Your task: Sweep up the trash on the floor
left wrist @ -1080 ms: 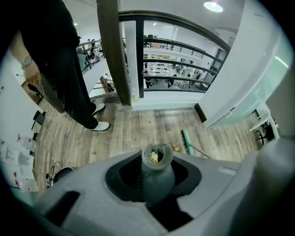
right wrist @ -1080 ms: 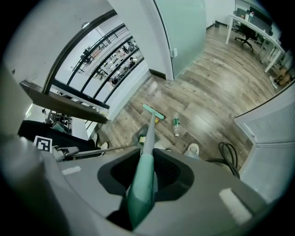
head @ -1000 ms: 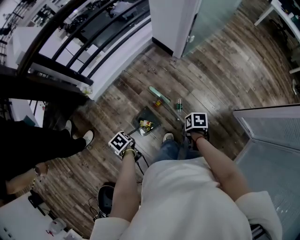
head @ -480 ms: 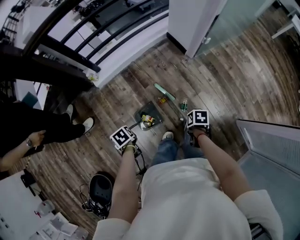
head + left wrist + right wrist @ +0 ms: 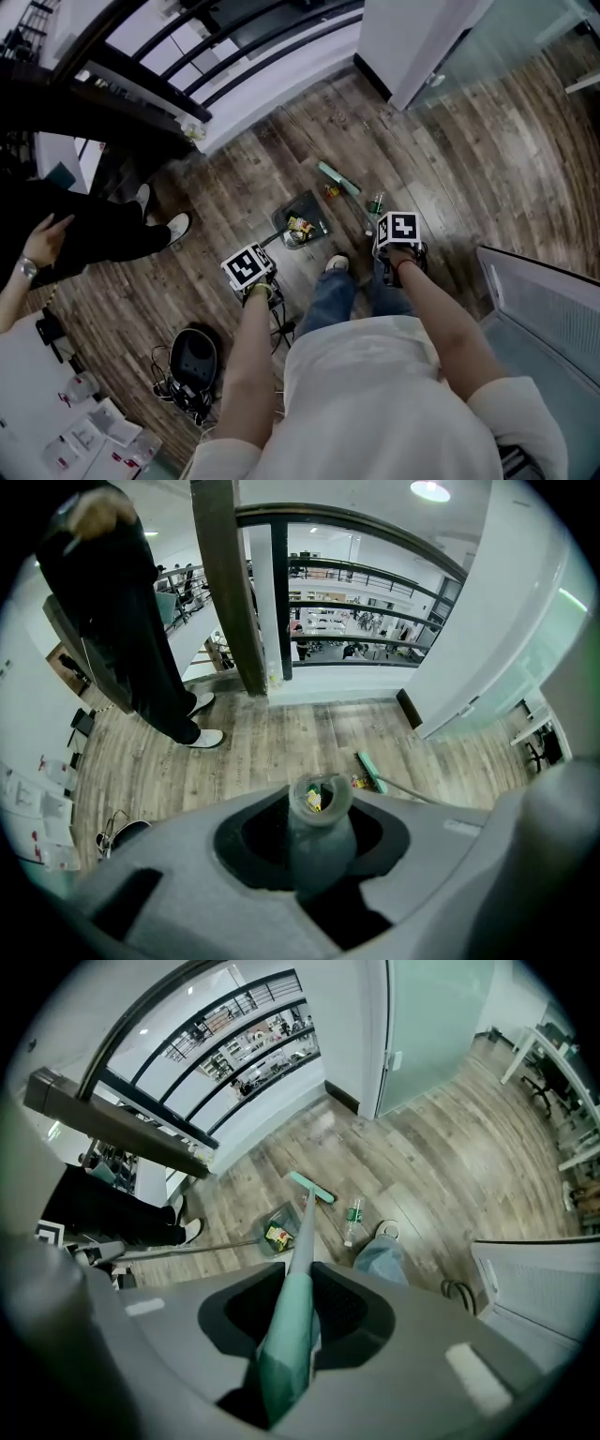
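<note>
Bystander's hand (image 5: pixel 42 239) rose; left gripper (image 5: pixel 319 847) clamps tubular dustpan handle (image 5: pixel 319 803), right gripper (image 5: pixel 295 1324) green broomstick (image 5: pixel 302 1241).

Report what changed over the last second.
Mainly the bystander's hand moved, up the head view. Left tool stays shut on the dustpan handle, right tool on the broom handle; trash stays in the dustpan, bottle near the broom head.

Grey wood-plank floor (image 5: pixel 234 178) runs up to a black railing (image 5: pixel 150 84), a white pillar (image 5: pixel 412 37) and a frosted glass panel (image 5: pixel 502 37); a ceiling lamp (image 5: pixel 429 490) glows.
</note>
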{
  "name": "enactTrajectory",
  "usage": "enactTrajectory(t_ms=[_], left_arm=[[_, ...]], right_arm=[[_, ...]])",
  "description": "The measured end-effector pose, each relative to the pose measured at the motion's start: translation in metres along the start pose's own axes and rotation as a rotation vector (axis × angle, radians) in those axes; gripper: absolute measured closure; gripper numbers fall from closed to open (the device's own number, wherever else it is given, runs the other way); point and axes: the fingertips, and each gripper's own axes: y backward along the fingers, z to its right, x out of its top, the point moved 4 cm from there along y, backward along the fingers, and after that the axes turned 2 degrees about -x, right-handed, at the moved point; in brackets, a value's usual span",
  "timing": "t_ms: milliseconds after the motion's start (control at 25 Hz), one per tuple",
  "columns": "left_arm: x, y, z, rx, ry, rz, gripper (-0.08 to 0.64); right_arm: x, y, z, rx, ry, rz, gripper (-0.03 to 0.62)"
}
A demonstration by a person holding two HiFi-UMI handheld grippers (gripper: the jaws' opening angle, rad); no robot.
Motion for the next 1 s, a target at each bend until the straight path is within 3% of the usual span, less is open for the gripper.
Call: enactTrajectory(t_ms=[400, 1000], left_arm=[[-0.001, 0.000, 0.003, 0.007, -0.004, 0.000, 0.469], [-0.002, 0.000, -0.001, 0.005, -0.008, 0.002, 0.469]], right_arm=[[0.003, -0.014, -0.009, -0.011, 0.067, -0.055, 0.495], [-0.023, -0.015, -0.018, -0.006, 0.064, -0.081, 0.495]])
